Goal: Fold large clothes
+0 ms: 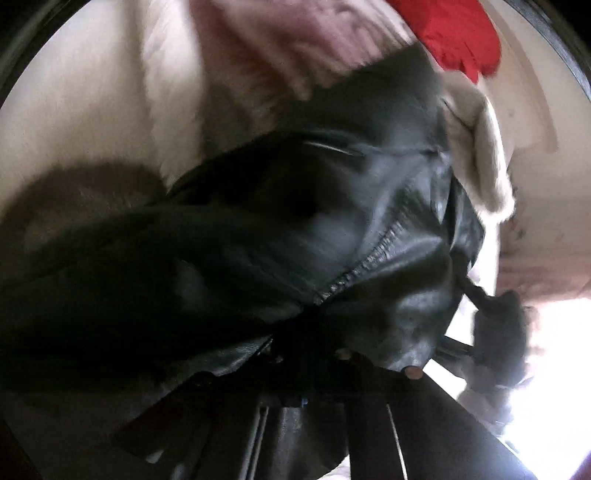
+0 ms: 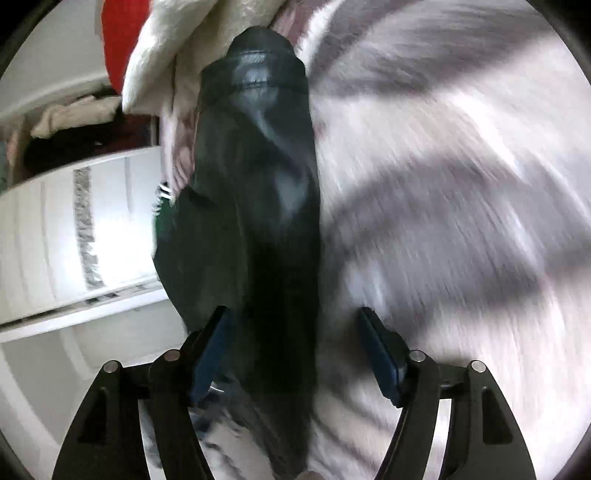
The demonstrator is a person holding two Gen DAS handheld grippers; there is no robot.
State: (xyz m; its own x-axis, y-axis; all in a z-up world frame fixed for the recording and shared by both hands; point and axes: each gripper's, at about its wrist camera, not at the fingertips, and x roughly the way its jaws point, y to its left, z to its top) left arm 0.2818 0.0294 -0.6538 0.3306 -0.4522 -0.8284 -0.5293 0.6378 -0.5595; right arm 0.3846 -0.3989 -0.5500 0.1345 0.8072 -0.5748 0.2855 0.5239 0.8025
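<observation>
A black leather jacket (image 1: 332, 229) fills the left wrist view, bunched up with a zipper seam showing. My left gripper (image 1: 310, 332) is buried in its folds and appears shut on the jacket; its fingertips are hidden. In the right wrist view a long sleeve of the black jacket (image 2: 266, 192) runs up the middle. My right gripper (image 2: 295, 325) is open, its blue-padded fingers (image 2: 212, 343) apart on either side of the sleeve, not pinching it.
The jacket lies on a pale fuzzy blanket (image 2: 443, 184). A pink garment (image 1: 288, 44), a red garment (image 1: 454, 33) and a cream fleece garment (image 1: 480, 147) lie beyond. White furniture (image 2: 74, 240) stands to the left. The views are motion-blurred.
</observation>
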